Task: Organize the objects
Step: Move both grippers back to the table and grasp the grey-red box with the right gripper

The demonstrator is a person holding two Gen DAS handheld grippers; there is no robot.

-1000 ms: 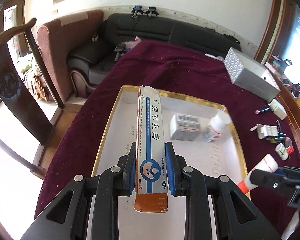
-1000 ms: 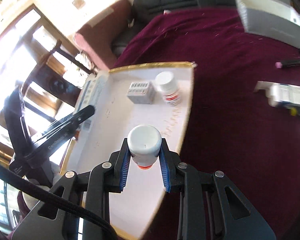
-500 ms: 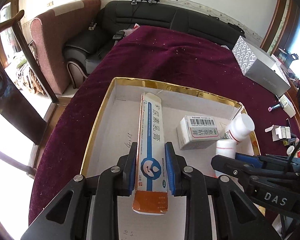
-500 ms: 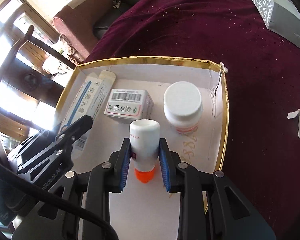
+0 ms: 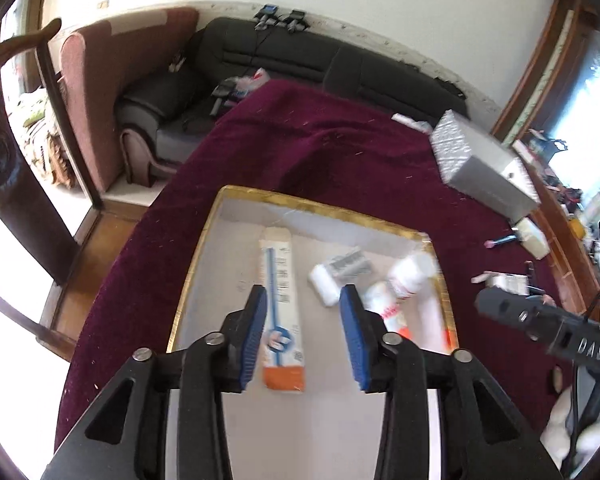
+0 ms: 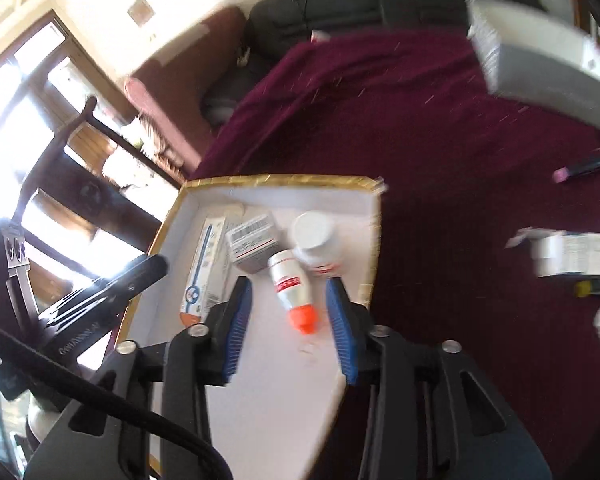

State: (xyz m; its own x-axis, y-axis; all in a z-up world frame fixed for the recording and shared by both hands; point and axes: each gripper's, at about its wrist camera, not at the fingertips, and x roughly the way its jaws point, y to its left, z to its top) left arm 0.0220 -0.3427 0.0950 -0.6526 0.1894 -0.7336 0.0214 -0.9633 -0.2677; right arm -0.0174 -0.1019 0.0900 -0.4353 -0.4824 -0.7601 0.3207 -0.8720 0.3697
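Observation:
A gold-rimmed white tray (image 5: 204, 240) (image 6: 268, 179) lies on the maroon tablecloth. In it lie a long ointment box (image 5: 281, 304) (image 6: 204, 268), a small barcode box (image 5: 340, 272) (image 6: 254, 242), a white pill bottle (image 5: 410, 274) (image 6: 316, 240) and an orange-capped bottle (image 6: 292, 288) (image 5: 384, 312). My left gripper (image 5: 303, 336) is open, above the tray with the ointment box lying between its fingers. My right gripper (image 6: 290, 324) is open around the orange-capped bottle, which lies on the tray floor.
A grey patterned box (image 5: 480, 164) (image 6: 540, 68) sits at the back right. A small carton (image 6: 572, 254), a pink-tipped pen (image 6: 584, 168) and other small items lie on the cloth to the right. A sofa (image 5: 300, 68) and a wooden chair (image 6: 72, 208) stand beyond the table.
Both grippers opened. The ointment box and the orange-capped bottle were let go and now lie in the tray. Both grippers pulled back and up a little.

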